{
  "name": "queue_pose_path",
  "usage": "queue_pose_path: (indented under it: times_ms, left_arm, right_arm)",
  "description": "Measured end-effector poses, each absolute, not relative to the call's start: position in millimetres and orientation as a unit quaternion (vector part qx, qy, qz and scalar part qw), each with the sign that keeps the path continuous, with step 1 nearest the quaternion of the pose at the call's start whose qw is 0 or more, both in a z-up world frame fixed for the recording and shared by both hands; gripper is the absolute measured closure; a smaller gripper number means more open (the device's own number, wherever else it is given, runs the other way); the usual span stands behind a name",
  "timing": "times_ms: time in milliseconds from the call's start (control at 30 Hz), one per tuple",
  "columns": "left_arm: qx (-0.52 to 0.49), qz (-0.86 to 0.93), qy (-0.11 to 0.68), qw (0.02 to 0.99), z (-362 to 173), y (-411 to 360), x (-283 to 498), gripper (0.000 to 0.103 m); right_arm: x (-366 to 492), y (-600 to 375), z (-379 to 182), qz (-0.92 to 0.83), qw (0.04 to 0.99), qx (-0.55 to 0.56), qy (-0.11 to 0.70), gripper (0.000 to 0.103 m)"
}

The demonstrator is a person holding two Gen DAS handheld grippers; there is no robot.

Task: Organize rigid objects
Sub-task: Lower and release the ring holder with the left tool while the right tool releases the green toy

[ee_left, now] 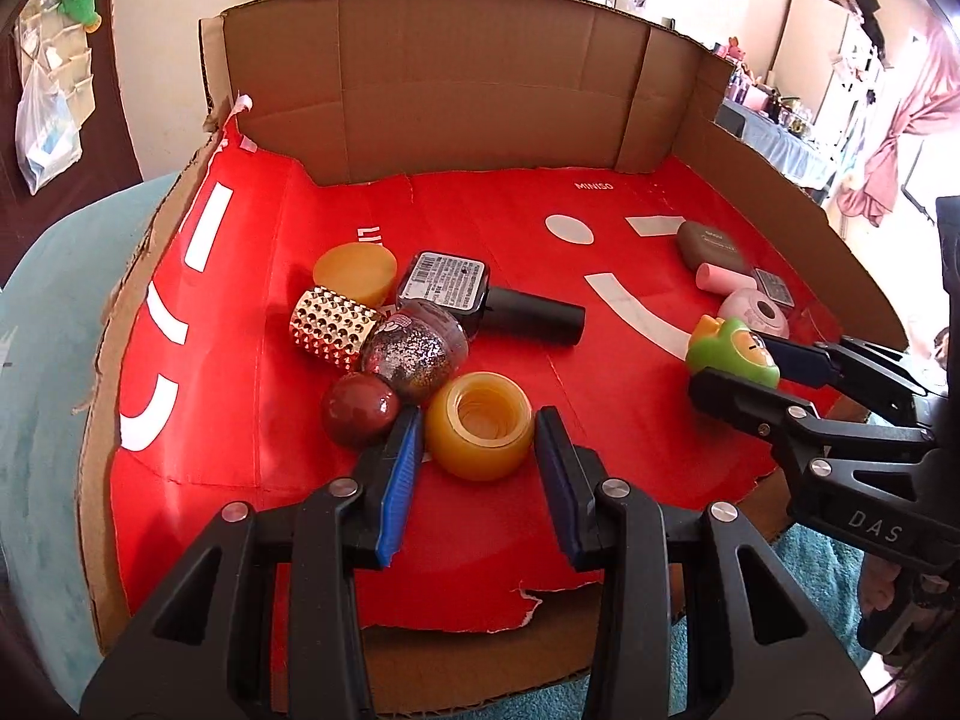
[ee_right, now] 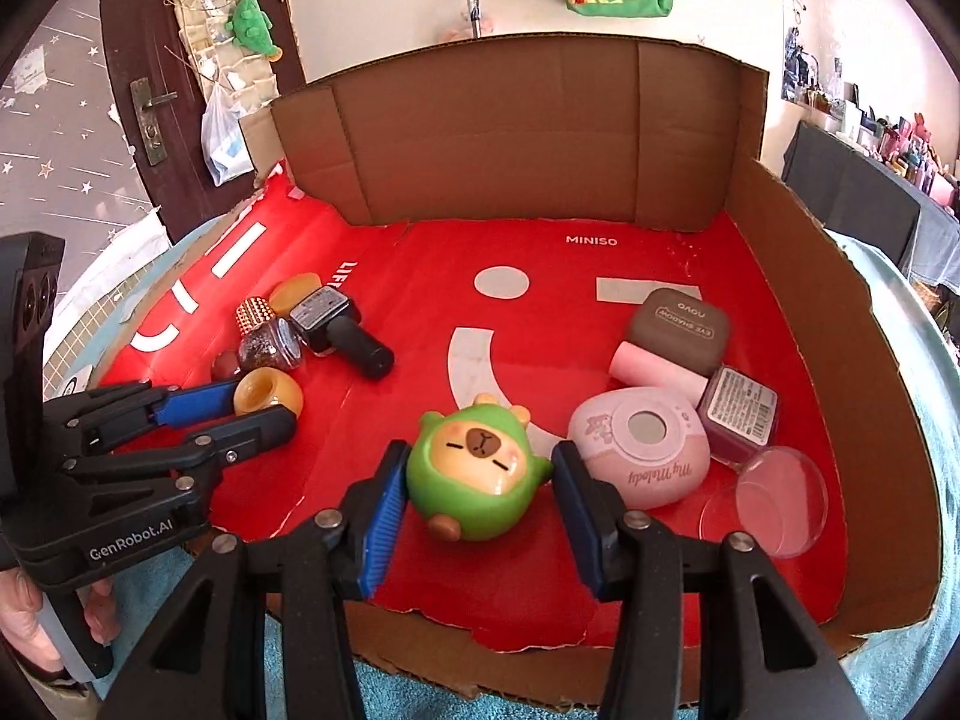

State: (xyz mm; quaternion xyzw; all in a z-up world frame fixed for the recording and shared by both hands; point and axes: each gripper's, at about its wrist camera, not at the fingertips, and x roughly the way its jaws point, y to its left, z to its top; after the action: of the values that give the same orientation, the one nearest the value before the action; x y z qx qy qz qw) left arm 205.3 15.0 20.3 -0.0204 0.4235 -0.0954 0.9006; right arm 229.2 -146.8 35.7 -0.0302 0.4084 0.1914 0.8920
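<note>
The left gripper (ee_left: 477,438) stands with jaws spread wide around the amber jar (ee_left: 480,433), its blue pads just clear of the sides, gripping nothing; the jar sits upright on the red liner (ee_left: 600,372) of the cardboard tray (ee_left: 456,96), beside a dark red ball (ee_left: 360,414) and a glitter bottle (ee_left: 414,354); the right gripper (ee_right: 477,483) is likewise wide open, straddling the green capybara figure (ee_right: 474,474) without closing on it; a pink case (ee_right: 642,444) lies just beside it to the right.
</note>
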Motion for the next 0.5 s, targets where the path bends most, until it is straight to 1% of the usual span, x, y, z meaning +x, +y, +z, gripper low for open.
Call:
queue_pose_path:
  times_ms: [200, 233, 267, 300, 333, 367, 433, 500]
  left_arm:
    - [-0.015, -0.092, 0.424, 0.901, 20.8, 14.9, 202.2, 0.066]
    - [-0.013, -0.092, 0.424, 0.901, 21.1, 14.6, 202.2, 0.064]
    - [-0.013, -0.092, 0.424, 0.901, 21.5, 14.3, 201.7, 0.058]
    - [-0.013, -0.092, 0.423, 0.901, 22.3, 13.7, 200.8, 0.053]
    - [-0.013, -0.091, 0.421, 0.903, 23.3, 13.4, 199.7, 0.046]
    - [-0.012, -0.088, 0.417, 0.905, 24.9, 13.1, 198.3, 0.043]
    - [-0.01, -0.084, 0.409, 0.909, 28.6, 13.0, 195.5, 0.042]
    - [-0.013, -0.083, 0.404, 0.911, 31.9, 14.5, 192.6, 0.036]
  right_arm:
    - [230.7, -150.0, 35.6, 0.195, 0.89, -0.015, 0.411, 0.052]
    - [230.7, -150.4, 35.8, 0.195, 0.89, -0.014, 0.412, 0.052]
    - [230.5, -150.3, 35.9, 0.195, 0.89, -0.013, 0.412, 0.052]
    - [230.0, -150.0, 36.3, 0.195, 0.89, -0.014, 0.411, 0.052]
    - [229.2, -149.8, 37.0, 0.195, 0.891, -0.016, 0.409, 0.051]
    - [228.4, -150.0, 37.9, 0.196, 0.892, -0.015, 0.407, 0.05]
    - [226.6, -150.9, 40.3, 0.198, 0.893, -0.013, 0.404, 0.048]
    - [223.9, -151.6, 43.5, 0.199, 0.895, -0.012, 0.4, 0.045]
